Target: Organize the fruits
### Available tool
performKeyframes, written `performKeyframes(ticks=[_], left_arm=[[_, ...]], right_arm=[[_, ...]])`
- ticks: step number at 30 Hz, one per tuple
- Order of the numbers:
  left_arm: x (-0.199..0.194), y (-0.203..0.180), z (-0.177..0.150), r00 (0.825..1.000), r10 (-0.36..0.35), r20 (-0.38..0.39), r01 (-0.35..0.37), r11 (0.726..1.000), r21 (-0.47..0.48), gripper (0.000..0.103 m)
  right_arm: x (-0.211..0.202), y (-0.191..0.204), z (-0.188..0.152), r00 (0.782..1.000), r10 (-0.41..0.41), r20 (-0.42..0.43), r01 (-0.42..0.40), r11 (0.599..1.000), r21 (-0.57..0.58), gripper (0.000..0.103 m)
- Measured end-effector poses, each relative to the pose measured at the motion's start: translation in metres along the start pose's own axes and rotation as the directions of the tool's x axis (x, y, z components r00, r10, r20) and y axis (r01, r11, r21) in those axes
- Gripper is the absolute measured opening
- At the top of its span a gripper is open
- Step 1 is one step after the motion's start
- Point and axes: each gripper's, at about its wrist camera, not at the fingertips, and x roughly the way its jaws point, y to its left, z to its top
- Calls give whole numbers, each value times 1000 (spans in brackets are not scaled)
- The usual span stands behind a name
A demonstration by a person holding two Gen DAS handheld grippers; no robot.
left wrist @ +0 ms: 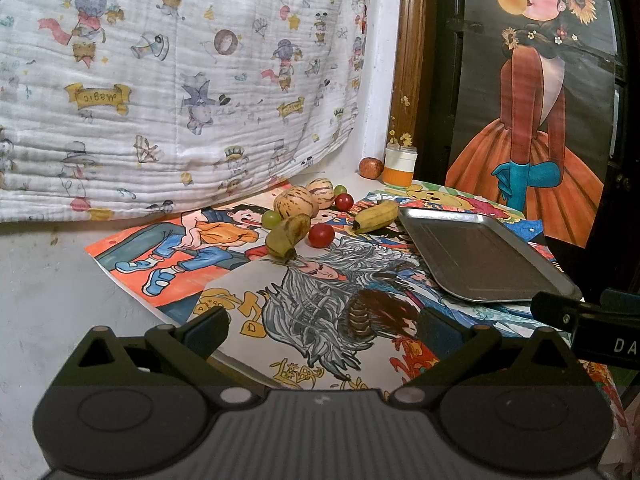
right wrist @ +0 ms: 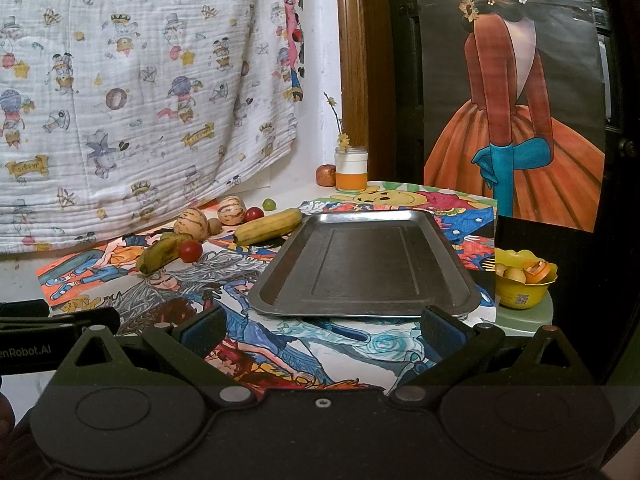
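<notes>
Fruit lies in a cluster on the picture-covered table: two striped melons [left wrist: 294,203] [right wrist: 191,222], a yellow banana [left wrist: 376,216] [right wrist: 269,227], a greenish banana [left wrist: 287,236] [right wrist: 162,253], red tomatoes [left wrist: 321,235] [right wrist: 190,251] and green grapes [left wrist: 271,219] [right wrist: 269,203]. An empty metal tray [left wrist: 480,260] [right wrist: 364,264] lies to their right. My left gripper [left wrist: 322,330] is open and empty, well short of the fruit. My right gripper [right wrist: 322,330] is open and empty just before the tray's near edge.
A white and orange jar [left wrist: 399,166] [right wrist: 351,170] and a reddish apple [left wrist: 370,168] [right wrist: 326,175] stand at the back by the wall. A yellow bowl [right wrist: 522,282] of small items sits off the table's right edge. A printed cloth [left wrist: 180,80] hangs behind.
</notes>
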Motion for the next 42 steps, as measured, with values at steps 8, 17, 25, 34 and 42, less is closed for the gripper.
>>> performKeyframes(ticks=[8,17,25,34,42], left_arm=[[0,0,0,1000,0,-1,0,1000,-1,103],[5,10,0,1000,-11,-15,10,1000,-26,103],[17,38,27,1000,-1,-12,1,999,-41,103],[82,75,70,992,-56,-117,50,997,-54,103],[129,86,106,973,-88,-214,89,996,-5,103]], right_arm=[[0,0,0,1000,0,-1,0,1000,0,103],[1,-3,4,1000,8,7,-8,1000,-13,103],[16,0,43,998,63,-32,-63,998,-6,103],[84,20,94,965,182,-187,-196,979,-58,102],[126,45,124,936,239,-259,-305,916,-259,102]])
